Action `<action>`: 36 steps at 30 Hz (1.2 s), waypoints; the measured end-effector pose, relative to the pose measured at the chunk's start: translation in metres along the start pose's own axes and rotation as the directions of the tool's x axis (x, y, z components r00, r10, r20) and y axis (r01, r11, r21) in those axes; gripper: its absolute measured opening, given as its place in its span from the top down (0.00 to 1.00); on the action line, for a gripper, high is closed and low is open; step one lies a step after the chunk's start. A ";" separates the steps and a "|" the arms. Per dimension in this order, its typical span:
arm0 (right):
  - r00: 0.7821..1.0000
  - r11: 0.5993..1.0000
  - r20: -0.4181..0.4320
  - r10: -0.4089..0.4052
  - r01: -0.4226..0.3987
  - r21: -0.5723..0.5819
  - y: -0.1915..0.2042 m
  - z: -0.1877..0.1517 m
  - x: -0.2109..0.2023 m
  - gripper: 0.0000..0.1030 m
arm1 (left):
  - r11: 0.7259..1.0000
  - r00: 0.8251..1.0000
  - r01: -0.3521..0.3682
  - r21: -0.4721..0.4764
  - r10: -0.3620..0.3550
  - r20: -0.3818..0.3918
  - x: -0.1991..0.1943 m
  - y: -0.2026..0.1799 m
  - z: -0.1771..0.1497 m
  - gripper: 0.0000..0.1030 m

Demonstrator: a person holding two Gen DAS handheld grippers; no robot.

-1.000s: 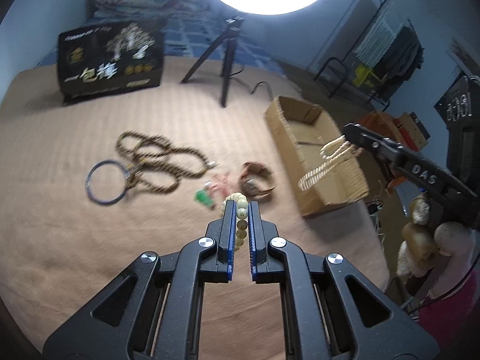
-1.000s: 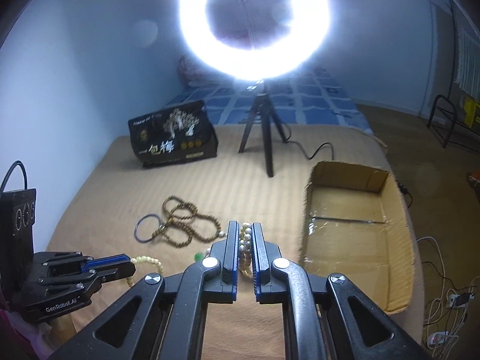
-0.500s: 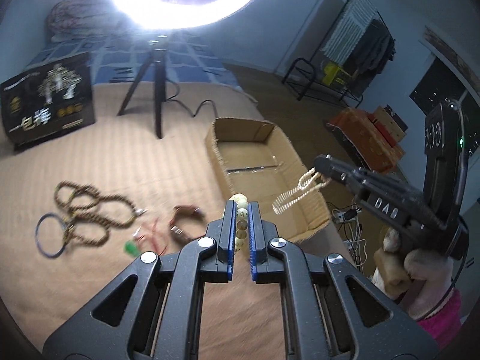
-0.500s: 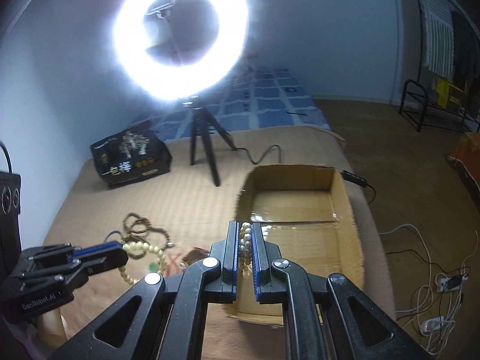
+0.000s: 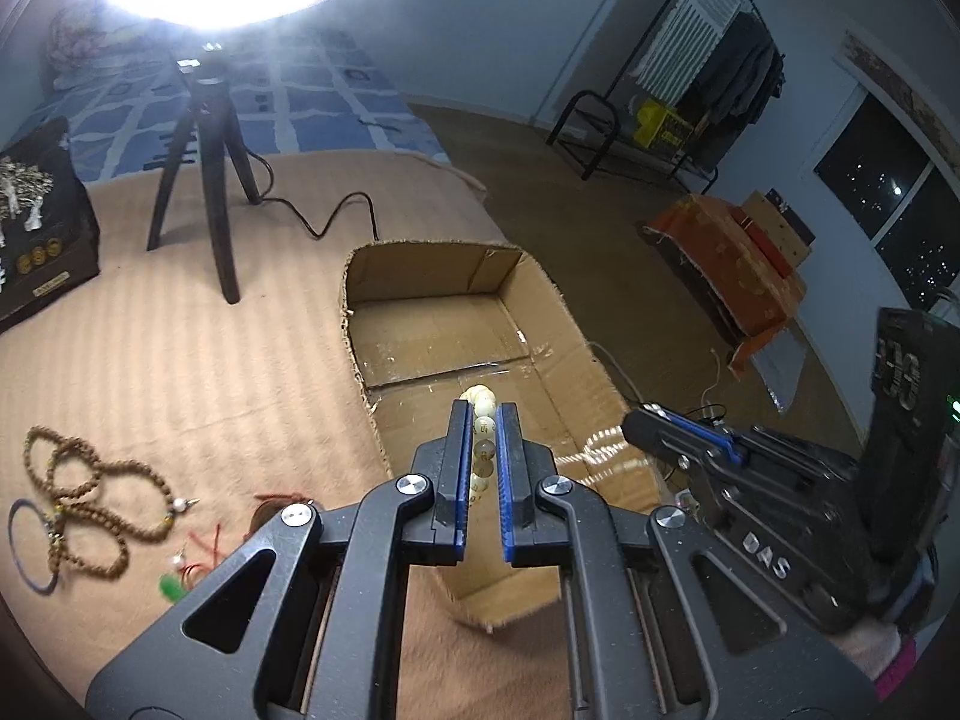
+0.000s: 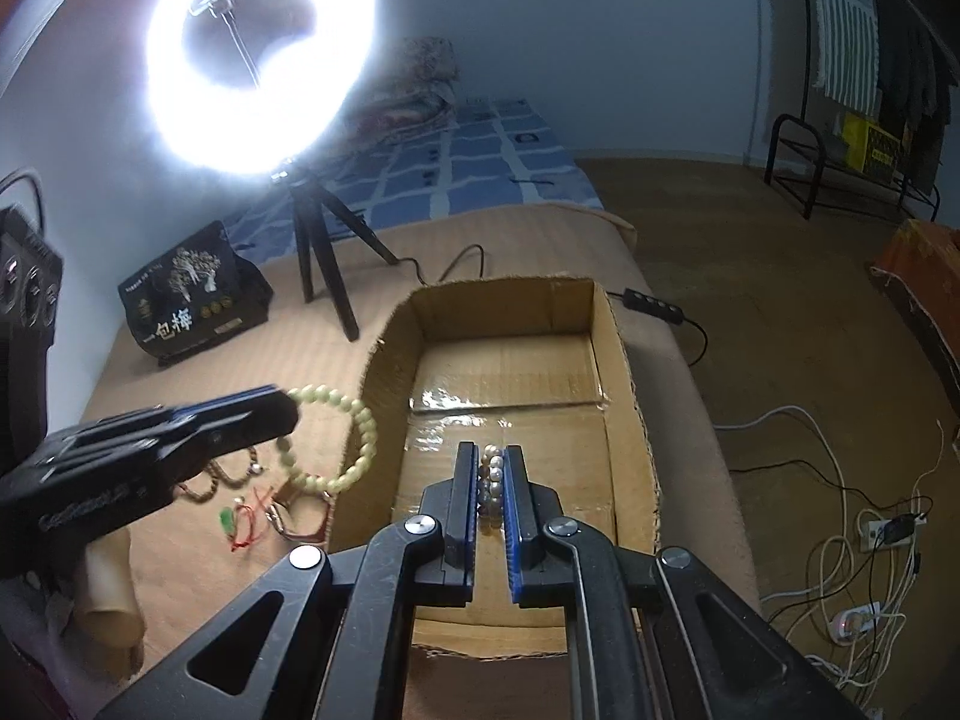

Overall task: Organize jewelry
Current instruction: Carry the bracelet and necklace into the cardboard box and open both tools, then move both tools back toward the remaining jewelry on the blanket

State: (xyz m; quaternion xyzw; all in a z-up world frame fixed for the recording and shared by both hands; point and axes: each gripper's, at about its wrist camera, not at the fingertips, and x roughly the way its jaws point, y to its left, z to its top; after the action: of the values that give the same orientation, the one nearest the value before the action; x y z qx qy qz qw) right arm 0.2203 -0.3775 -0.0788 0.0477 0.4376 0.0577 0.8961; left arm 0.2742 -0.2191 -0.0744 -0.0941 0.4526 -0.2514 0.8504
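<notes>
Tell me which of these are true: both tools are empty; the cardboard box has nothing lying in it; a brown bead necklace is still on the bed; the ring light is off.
1. Both tools are empty. False: the left tool grips a pale bead bracelet, the right tool a pearl bracelet.
2. The cardboard box has nothing lying in it. True.
3. A brown bead necklace lies on the bed. True.
4. The ring light is off. False: it glows brightly.

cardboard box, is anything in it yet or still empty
Empty as far as shown: the cardboard box has a bare taped floor. Both bead bracelets are clamped in the grippers, not dropped in.
</notes>
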 end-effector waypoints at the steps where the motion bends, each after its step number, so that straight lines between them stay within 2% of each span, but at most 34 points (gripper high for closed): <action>1: 1.000 1.000 -0.007 0.000 0.000 -0.001 -0.001 -0.001 0.003 0.95 | 1.000 1.000 -0.005 0.000 0.005 -0.008 0.006 0.000 0.000 0.95; 13: 0.999 1.000 -0.047 -0.011 0.011 0.018 -0.016 -0.007 0.019 0.94 | 0.998 0.996 -0.059 0.020 0.060 -0.065 0.046 0.003 -0.005 0.95; 15: 0.999 1.000 -0.047 -0.015 0.016 0.014 -0.016 -0.007 0.018 0.85 | 0.996 0.995 -0.077 0.045 0.080 -0.063 0.047 0.000 -0.006 0.92; 16: 0.999 1.000 -0.044 -0.020 0.020 0.012 -0.015 -0.006 0.019 0.71 | 0.995 0.993 -0.089 0.053 0.093 -0.068 0.049 0.000 -0.006 0.86; 17: 0.999 1.000 -0.039 -0.026 0.026 0.008 -0.014 -0.007 0.019 0.63 | 0.994 0.993 -0.092 0.058 0.096 -0.068 0.049 -0.001 -0.007 0.72; 18: 0.999 0.999 -0.040 -0.034 0.035 0.002 -0.013 -0.007 0.019 0.61 | 0.994 0.993 -0.092 0.062 0.096 -0.062 0.049 -0.002 -0.007 0.64; 20: 0.998 0.999 -0.038 -0.043 0.043 -0.005 -0.012 -0.008 0.019 0.51 | 0.992 0.992 -0.109 0.070 0.113 -0.054 0.047 -0.002 -0.008 0.64; 27: 0.998 0.999 -0.035 -0.051 0.051 -0.009 -0.008 -0.008 0.018 0.49 | 0.990 0.990 -0.128 0.051 0.130 -0.050 0.038 0.007 -0.008 0.64; 36: 0.999 0.999 -0.010 -0.041 0.041 -0.013 0.000 -0.008 0.007 0.37 | 0.987 0.988 -0.153 0.050 0.154 -0.021 0.014 0.016 -0.010 0.64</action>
State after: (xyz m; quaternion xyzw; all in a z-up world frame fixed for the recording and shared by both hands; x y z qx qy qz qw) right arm 0.2183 -0.3762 -0.0891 0.0328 0.4426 0.0425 0.8951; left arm 0.2780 -0.2117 -0.0960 -0.0354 0.4628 -0.1970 0.8636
